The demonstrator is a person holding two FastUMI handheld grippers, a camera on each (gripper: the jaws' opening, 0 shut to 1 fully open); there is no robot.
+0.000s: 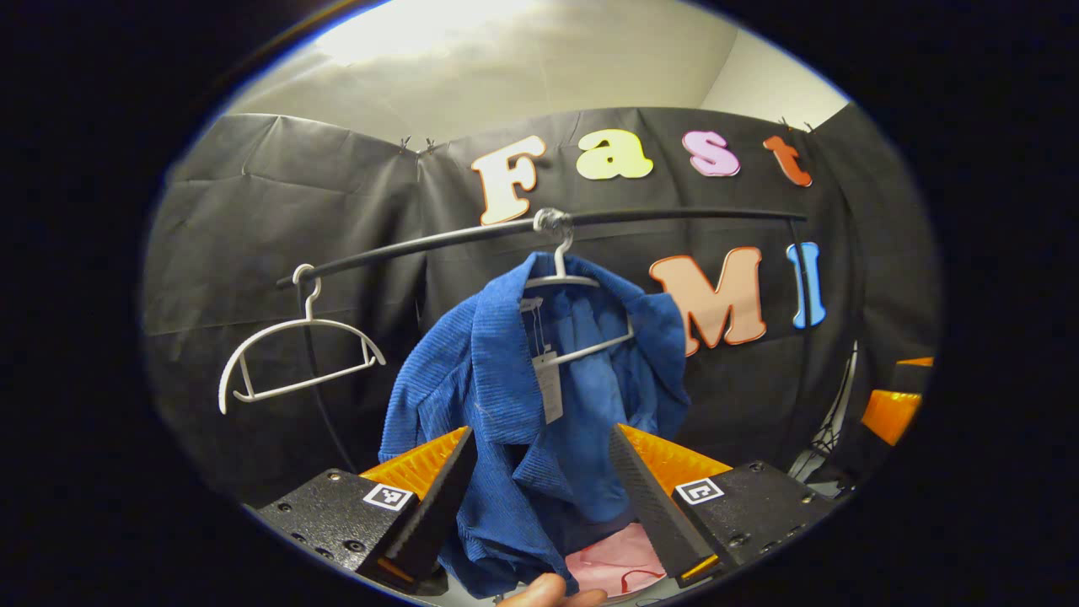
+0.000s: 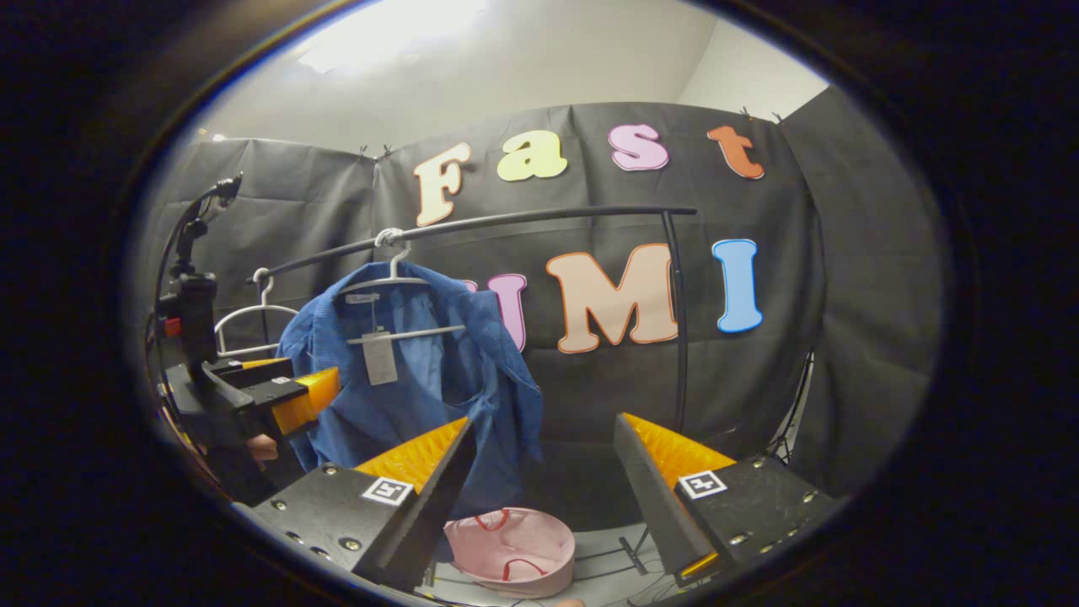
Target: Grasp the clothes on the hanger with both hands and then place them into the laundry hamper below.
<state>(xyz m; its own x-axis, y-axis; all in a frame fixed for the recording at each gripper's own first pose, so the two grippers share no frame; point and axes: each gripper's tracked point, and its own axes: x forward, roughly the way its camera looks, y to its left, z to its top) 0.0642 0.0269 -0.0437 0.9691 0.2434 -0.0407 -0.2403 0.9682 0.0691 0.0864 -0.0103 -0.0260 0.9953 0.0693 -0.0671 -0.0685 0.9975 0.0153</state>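
Left gripper point(image 1: 539, 489) shows two wedge fingers with ribbed inner faces, each bolted to a black speckled block. Small screws dot those blocks, and a white square tag with a black pattern sits on top of each. Right gripper point(image 2: 539, 480) is the same build: ribbed wedges, black mounts, screws, square tags. Seen from the right gripper view, the left gripper carries a black body with a red button and a cable curling up top.
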